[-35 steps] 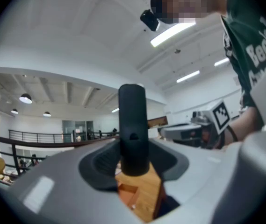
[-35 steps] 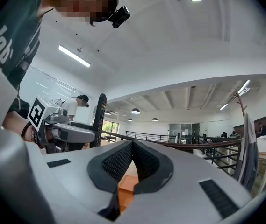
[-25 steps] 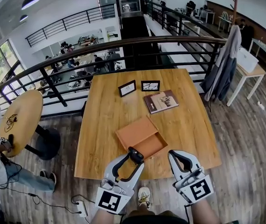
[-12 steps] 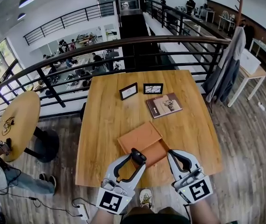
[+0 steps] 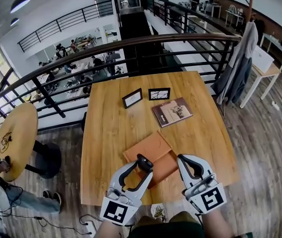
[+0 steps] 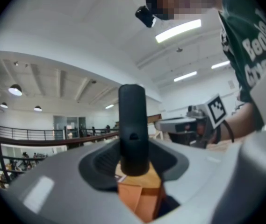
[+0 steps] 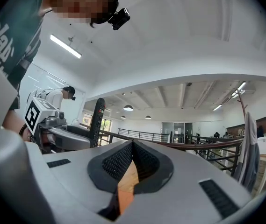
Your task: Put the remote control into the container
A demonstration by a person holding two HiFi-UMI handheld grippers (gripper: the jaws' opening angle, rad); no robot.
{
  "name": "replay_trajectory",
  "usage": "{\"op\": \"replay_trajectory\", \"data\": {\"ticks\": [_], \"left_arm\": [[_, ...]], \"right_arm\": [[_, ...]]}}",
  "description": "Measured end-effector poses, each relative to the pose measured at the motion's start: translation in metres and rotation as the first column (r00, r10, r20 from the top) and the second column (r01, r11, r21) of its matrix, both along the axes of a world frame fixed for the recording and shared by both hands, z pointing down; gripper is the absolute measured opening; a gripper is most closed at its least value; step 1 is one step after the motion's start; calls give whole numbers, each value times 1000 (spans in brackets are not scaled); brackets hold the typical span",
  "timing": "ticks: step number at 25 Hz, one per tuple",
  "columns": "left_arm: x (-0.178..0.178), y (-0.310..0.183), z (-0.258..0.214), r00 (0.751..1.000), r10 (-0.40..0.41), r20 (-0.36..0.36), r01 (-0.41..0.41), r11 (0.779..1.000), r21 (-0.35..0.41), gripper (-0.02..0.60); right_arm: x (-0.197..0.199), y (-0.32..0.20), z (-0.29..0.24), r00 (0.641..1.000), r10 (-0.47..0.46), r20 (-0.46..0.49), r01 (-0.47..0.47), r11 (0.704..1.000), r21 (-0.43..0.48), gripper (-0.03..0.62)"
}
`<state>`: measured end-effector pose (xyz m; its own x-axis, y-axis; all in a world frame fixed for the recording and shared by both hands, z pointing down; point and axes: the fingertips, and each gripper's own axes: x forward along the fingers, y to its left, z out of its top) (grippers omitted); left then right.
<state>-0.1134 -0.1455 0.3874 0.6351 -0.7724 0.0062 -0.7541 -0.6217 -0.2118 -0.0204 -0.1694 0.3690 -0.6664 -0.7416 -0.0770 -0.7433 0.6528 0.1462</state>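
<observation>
My left gripper (image 5: 141, 166) is shut on a black remote control (image 5: 144, 162) and holds it upright over the near edge of the wooden table (image 5: 103, 152). In the left gripper view the remote control (image 6: 133, 129) stands straight up between the jaws of the left gripper (image 6: 133, 168). Just beyond it lies the orange-brown container (image 5: 165, 165), an open shallow box with its flat lid (image 5: 148, 146) beside it. My right gripper (image 5: 189, 164) is shut and empty, to the right of the box. The right gripper view shows its closed jaws (image 7: 132, 146) and the remote control (image 7: 98, 118) at left.
Two small picture frames (image 5: 132, 97) (image 5: 159, 93) and a book (image 5: 172, 111) lie further back on the table. A black railing (image 5: 131, 48) runs behind it. A round table (image 5: 14, 138) stands at left, a coat on a stand (image 5: 239, 66) at right.
Both grippers have come a little closer to the box, the remote control still in the left one. The view has shifted slightly.
</observation>
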Motion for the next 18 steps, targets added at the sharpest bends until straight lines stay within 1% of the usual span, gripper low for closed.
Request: {"op": "replay_trajectory", "data": {"ticks": [6, 9, 18], "left_arm": [[-1, -11, -2, 1000, 24, 5, -24, 1000, 0, 186], [0, -11, -3, 999, 37, 28, -38, 999, 12, 186], [3, -12, -2, 999, 38, 31, -39, 999, 12, 186]], "right_arm": [[-4, -9, -5, 1000, 14, 7, -14, 1000, 11, 17], [-5, -12, -5, 1000, 14, 6, -14, 1000, 11, 17], [-8, -16, -9, 1000, -2, -3, 2, 1000, 21, 17]]}}
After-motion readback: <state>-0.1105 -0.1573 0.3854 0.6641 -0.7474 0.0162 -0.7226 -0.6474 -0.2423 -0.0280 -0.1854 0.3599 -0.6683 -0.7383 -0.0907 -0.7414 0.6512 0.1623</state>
